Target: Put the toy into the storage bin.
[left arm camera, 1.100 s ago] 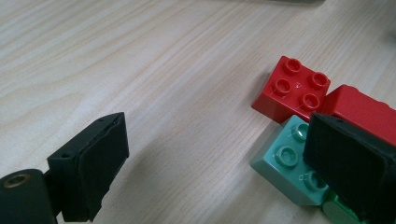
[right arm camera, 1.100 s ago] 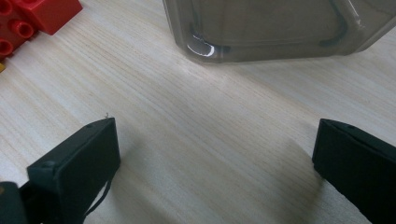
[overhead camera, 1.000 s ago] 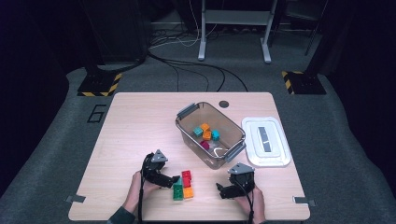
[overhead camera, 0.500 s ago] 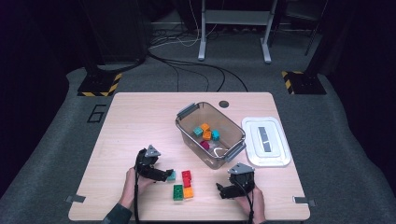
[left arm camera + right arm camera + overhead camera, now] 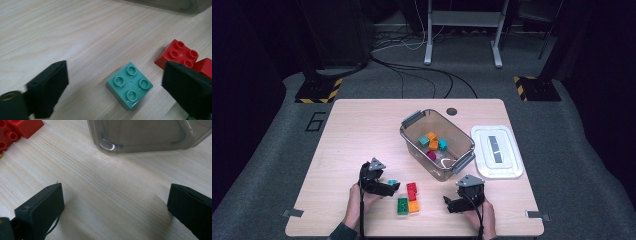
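A teal four-stud brick lies flat on the wooden table. My left gripper stands open around it, and its pads are not touching it. Those jaws have just been closing a little. Right beside the brick sit red bricks, with a green brick and an orange one in front of them. My right gripper rests open over bare wood, pointing at the clear bin's near wall, with nothing between its jaws.
The clear bin stands mid-table with several teal, orange and magenta bricks inside. Its white lid lies to the right. A small dark disc sits at the far edge. The person's hands are near the front edge.
My left gripper has drawn back a little to the left from the brick cluster, and the teal brick now shows in front of its jaws. The right gripper has stayed put.
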`<state>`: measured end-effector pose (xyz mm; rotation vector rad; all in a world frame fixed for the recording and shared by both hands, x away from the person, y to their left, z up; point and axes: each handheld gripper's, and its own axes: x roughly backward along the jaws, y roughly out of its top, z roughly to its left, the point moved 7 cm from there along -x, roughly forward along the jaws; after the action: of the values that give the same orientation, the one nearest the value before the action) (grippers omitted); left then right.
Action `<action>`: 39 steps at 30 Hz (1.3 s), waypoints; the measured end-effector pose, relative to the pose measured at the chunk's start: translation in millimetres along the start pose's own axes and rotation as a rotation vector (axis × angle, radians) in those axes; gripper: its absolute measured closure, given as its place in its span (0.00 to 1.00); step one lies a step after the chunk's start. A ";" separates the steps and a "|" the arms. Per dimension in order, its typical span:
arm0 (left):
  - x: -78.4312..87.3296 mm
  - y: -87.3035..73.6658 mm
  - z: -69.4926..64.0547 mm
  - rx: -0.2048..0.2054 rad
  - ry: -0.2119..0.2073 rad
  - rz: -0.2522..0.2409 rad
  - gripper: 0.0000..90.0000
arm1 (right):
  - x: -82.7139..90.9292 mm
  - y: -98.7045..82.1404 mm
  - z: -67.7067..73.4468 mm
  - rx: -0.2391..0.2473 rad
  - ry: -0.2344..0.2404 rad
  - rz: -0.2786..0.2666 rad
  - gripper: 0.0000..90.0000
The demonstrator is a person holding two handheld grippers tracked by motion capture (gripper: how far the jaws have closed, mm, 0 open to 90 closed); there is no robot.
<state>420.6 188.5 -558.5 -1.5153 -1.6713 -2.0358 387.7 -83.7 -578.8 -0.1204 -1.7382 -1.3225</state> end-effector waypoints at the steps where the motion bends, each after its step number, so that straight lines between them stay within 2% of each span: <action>1: -1.2 -1.4 -2.3 -0.011 -0.006 0.009 0.18 | 0.0 0.0 0.0 0.000 0.000 0.000 0.00; 3: -2.0 -4.2 -6.8 -0.033 0.000 0.018 0.24 | 0.0 0.0 0.0 0.000 0.000 -0.001 0.00; 6: -3.3 -7.3 -11.6 -0.037 0.004 0.003 0.39 | 0.0 0.0 0.0 0.000 0.000 -0.001 0.00; 7: -2.9 -8.3 -12.1 -0.044 0.006 0.002 0.40 | 0.0 0.0 -0.1 0.000 0.000 -0.001 0.00; 8: -2.9 -9.3 -13.3 -0.031 0.012 -0.001 0.44 | 0.0 0.0 0.0 0.000 0.000 -0.001 0.00; 10: -2.2 -11.1 -12.3 -0.043 0.021 -0.002 0.50 | 0.0 0.0 -0.1 0.000 0.000 -0.001 0.00; 14: -2.1 -12.1 -12.9 -0.042 0.028 -0.016 0.51 | 0.0 0.0 0.0 0.000 0.000 0.000 0.00; 18: -0.8 -13.5 -11.4 -0.059 0.017 -0.014 0.51 | 0.0 0.0 0.0 -0.001 0.000 0.000 0.00; 21: -1.7 -13.4 -12.3 -0.053 0.009 -0.026 0.50 | 0.0 0.0 0.0 0.000 0.000 -0.001 0.00; 24: -2.1 -14.3 -13.3 -0.068 0.024 -0.029 0.48 | 0.0 0.0 -0.1 0.000 0.000 -0.001 0.00; 25: -1.9 -14.4 -12.9 -0.070 0.034 -0.034 0.50 | 0.0 0.0 0.0 0.000 0.000 -0.001 0.00; 28: -1.0 -15.2 -12.4 -0.070 0.022 -0.038 0.52 | 0.0 0.0 -0.1 0.001 0.000 -0.001 0.00; 29: -0.1 -15.5 -11.4 -0.071 0.025 -0.038 0.55 | 0.0 0.0 -0.1 0.001 0.000 -0.001 0.00; 30: 0.5 -15.8 -10.6 -0.071 0.011 -0.041 0.60 | 0.0 0.0 -0.1 0.000 0.000 -0.001 0.00; 32: 0.9 -16.4 -10.4 -0.054 0.011 -0.044 0.55 | 0.0 0.0 -0.1 0.000 0.000 -0.001 0.00; 34: 1.6 -17.0 -9.7 -0.062 0.013 -0.042 0.56 | 0.0 0.1 -0.1 0.000 0.000 -0.001 0.00; 36: 0.4 -15.8 -8.9 -0.052 0.012 -0.050 0.55 | 0.0 0.0 -0.1 0.000 0.000 -0.001 0.00; 39: -4.3 -11.7 -8.0 -0.038 0.012 -0.055 0.46 | -0.1 0.1 -0.1 0.001 0.000 -0.001 0.00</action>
<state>410.7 184.7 -568.8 -1.4815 -1.6982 -2.1114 387.9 -83.8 -578.8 -0.1194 -1.7387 -1.3225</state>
